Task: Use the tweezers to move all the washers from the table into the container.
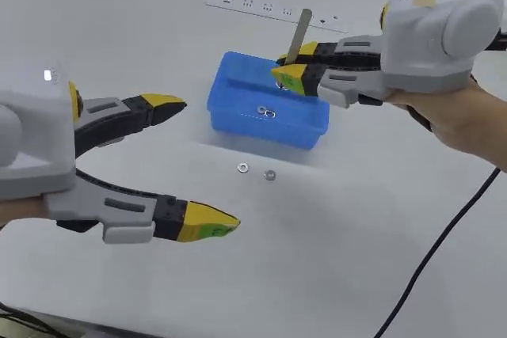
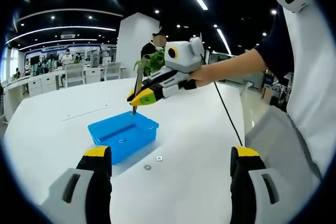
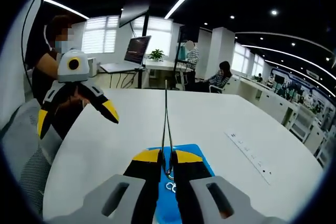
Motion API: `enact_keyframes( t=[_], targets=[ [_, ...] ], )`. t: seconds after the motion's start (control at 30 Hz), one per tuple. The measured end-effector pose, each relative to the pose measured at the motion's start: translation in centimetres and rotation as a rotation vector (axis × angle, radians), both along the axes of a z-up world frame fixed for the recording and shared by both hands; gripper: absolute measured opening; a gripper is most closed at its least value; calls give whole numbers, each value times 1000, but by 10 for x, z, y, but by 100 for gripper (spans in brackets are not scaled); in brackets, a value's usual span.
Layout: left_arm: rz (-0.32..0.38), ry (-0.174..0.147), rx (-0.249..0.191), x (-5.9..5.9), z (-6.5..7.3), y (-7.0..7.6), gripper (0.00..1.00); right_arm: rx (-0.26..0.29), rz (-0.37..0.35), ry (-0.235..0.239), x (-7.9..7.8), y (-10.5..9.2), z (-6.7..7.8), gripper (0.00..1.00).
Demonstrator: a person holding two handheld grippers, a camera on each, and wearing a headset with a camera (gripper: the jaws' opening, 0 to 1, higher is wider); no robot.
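Right gripper (image 1: pixel 290 69): jaws pressed together on the tweezers (image 1: pixel 301 31), clamped low on the two legs. The joined end stands up and away, and the tips point down into the container (image 1: pixel 273 131). Whether the tips carry a washer cannot be told.

Left gripper (image 1: pixel 202 164): jaws wide apart, nothing between them, held above the table (image 1: pixel 333 259) on the person's side of the container.

Container: blue open tray on the table, under the right gripper. The stored washers (image 1: pixel 265 112) lie on its floor.

Loose washers (image 1: pixel 242 167): two, close together, flat on the table just in front of the container's near wall.

Handling, as judged:
- Washers: small thin metal rings, light, rigid and slick. They sit flush on a smooth top, so the tips are likely to skate off.
- Best hold: one tip through the hole and the other outside the rim, pinching across the band.
- Tweezers: springy. Squeeze gently, since too hard a pinch may flick a ring away.
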State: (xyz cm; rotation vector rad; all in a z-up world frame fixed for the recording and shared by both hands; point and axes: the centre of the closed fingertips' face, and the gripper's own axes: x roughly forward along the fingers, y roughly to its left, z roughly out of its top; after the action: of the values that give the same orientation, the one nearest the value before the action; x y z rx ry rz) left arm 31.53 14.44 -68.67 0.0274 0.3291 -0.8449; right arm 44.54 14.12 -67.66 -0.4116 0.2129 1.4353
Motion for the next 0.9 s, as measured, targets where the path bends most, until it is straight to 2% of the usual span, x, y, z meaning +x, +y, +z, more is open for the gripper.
enact_keyframes(
  t=[0.03,0.13,0.2,0.27,0.4,0.57,0.7,0.9],
  targets=[
    [3,1,-5,1,0,0,99,2,-5,1,3,1,-1,9],
    [-3,-2,-20,2,2,-3,99,10,-31,6,28,3,-9,9],
    [-7,4,-18,3,2,-4,99,12,-40,21,32,7,-15,9],
    [-13,6,10,4,-2,-4,99,-7,-41,27,35,11,-27,9],
    [-10,12,25,6,-4,-1,99,-48,-36,50,36,14,-50,9],
    [26,24,-15,9,-3,4,99,-91,-47,70,38,13,-70,10],
    [32,36,-10,7,-8,5,99,-106,-56,89,38,11,-76,10],
    [25,42,-9,5,-10,2,99,-119,-53,89,35,9,-78,10]
  ],
)
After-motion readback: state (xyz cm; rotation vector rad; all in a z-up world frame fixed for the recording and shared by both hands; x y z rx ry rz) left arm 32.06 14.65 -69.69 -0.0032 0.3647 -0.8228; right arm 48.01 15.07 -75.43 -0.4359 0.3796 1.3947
